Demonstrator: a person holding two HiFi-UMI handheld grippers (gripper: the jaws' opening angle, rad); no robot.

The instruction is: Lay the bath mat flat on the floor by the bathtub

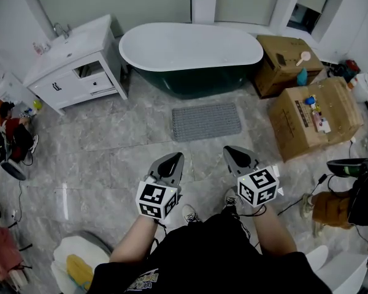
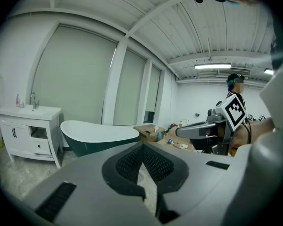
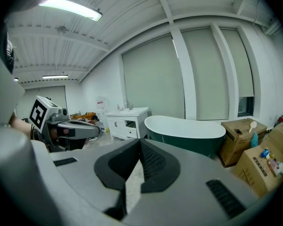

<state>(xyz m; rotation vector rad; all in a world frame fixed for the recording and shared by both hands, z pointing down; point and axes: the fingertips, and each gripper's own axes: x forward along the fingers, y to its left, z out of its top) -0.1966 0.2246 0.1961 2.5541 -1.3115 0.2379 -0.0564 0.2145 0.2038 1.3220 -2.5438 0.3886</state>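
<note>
The grey bath mat (image 1: 207, 120) lies flat on the marble floor (image 1: 110, 155), just in front of the green bathtub (image 1: 190, 57). It sits well apart from both grippers, at 1 o'clock from the left gripper (image 1: 171, 162) and 11 o'clock from the right gripper (image 1: 237, 157). Each gripper's jaws are together, holding nothing.
</note>
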